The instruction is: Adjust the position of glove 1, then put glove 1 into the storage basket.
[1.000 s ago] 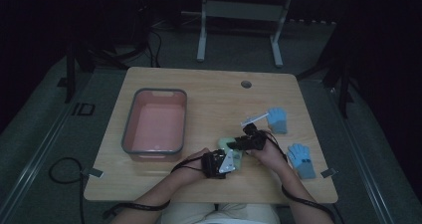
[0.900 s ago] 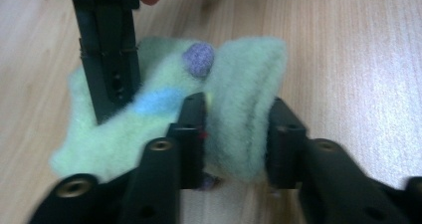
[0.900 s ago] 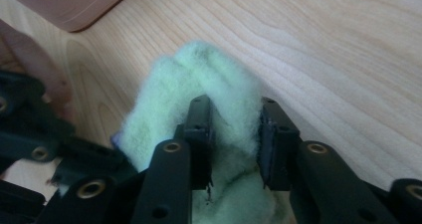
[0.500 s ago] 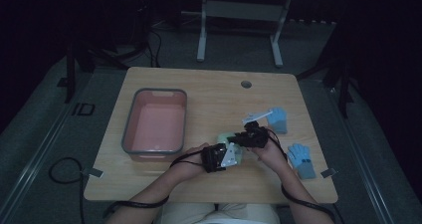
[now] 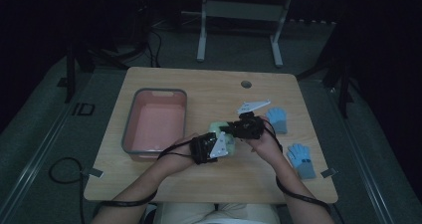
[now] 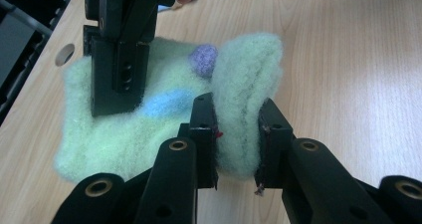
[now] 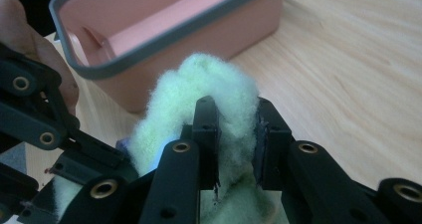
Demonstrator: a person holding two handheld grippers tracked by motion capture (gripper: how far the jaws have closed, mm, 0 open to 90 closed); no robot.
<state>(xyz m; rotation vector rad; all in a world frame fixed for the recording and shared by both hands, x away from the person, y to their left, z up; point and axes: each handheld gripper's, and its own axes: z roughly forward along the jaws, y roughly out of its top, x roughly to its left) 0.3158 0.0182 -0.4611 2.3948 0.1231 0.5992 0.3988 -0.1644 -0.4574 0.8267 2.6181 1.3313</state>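
Held thing: a pale green fuzzy glove (blue and purple patches on it) is pinched at two folds, just above the wooden table.
Left gripper: its jaws have just been closing and are now pressed on a bunched fold of the glove.
Right gripper: its jaws have likewise just been closing, and a fold of the same glove is squeezed between them.
Change since a second ago: both grippers are seen a little higher over the table, the glove lifted with them.
Meaning: the pick-up is judged done; a carry to the pink bin appears next.
Left behind: two blue gloves are lying at the right.
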